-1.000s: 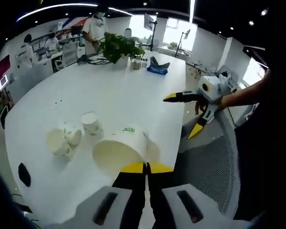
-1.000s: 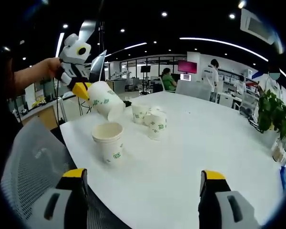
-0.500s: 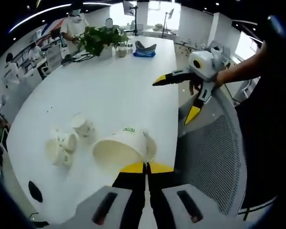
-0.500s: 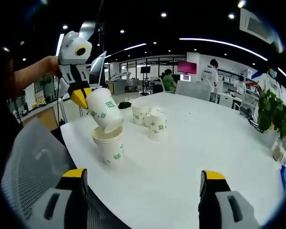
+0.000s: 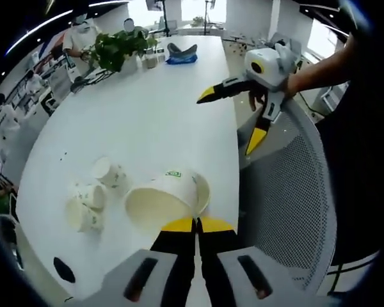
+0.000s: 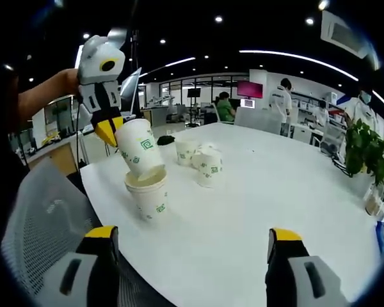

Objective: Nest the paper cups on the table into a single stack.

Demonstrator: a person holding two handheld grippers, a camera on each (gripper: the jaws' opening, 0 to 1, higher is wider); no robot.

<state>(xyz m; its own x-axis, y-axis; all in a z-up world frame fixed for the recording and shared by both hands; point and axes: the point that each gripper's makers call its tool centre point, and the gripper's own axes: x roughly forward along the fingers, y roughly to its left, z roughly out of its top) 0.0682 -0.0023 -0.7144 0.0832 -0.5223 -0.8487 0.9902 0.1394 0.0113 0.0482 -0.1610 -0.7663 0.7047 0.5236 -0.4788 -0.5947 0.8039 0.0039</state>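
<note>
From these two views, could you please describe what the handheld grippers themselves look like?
Each gripper has black jaws capped with yellow tips. The left gripper has a light grey body with a round, yellow-ringed lens and a black jaw section. The right gripper looks the same, grey-white with tapering black-and-yellow jaws. Up close, its grey jaw mounts carry dark oblong slots. The person's forearms are bare.

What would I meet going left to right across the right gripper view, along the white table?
Left gripper holding a white paper cup over the standing white paper cup → cluster of small white paper cups → green potted plant at the far right of the white table.
</note>
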